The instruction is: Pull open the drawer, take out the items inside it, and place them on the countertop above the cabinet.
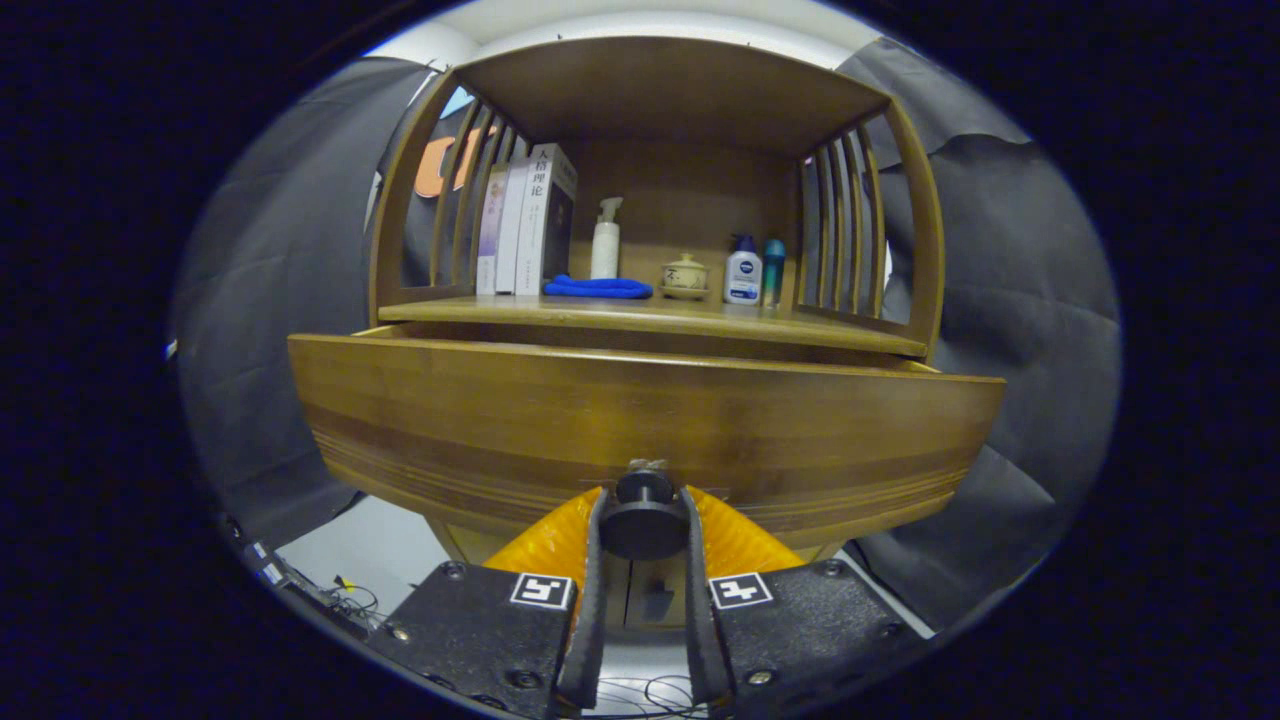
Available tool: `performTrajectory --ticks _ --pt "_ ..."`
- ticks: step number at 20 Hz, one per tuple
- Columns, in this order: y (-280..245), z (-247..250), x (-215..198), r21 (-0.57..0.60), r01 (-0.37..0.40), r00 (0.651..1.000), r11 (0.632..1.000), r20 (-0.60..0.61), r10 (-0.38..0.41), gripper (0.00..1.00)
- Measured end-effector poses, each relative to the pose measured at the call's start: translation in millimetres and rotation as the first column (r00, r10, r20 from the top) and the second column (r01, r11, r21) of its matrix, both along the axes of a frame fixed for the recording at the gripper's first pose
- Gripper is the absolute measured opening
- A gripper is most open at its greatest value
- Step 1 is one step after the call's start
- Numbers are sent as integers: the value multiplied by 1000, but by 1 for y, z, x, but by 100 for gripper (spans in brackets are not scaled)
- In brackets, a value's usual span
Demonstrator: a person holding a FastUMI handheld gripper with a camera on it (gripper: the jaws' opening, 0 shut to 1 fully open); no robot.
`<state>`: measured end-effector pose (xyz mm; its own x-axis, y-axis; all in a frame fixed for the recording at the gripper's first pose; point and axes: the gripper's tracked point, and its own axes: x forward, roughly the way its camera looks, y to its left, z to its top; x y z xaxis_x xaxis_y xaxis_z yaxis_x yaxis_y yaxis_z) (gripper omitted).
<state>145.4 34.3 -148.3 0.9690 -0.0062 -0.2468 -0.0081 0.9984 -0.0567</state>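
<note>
A wooden drawer front [640, 420] stands pulled out from the cabinet, its top edge sticking forward of the countertop [650, 318]. A round dark knob [643, 520] sits on the drawer front's lower middle. My gripper [643, 510] is shut on the knob, one finger pressing each side of it. The inside of the drawer is hidden behind its front panel.
On the countertop, under a slatted wooden hutch [660, 90], stand three books [525, 225], a white spray bottle [605, 240], a folded blue cloth [598, 288], a small lidded cup on a saucer [686, 275], a lotion bottle [742, 272] and a teal tube [773, 265]. Cables [340, 600] lie on the floor lower left.
</note>
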Motion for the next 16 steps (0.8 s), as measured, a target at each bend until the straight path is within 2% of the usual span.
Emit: performTrajectory --ticks 2,16 --pt "-3 -2 -20 1 2 1000 1000 0 -2 37" --pt "0 -15 -77 28 -18 999 999 -30 19 37"
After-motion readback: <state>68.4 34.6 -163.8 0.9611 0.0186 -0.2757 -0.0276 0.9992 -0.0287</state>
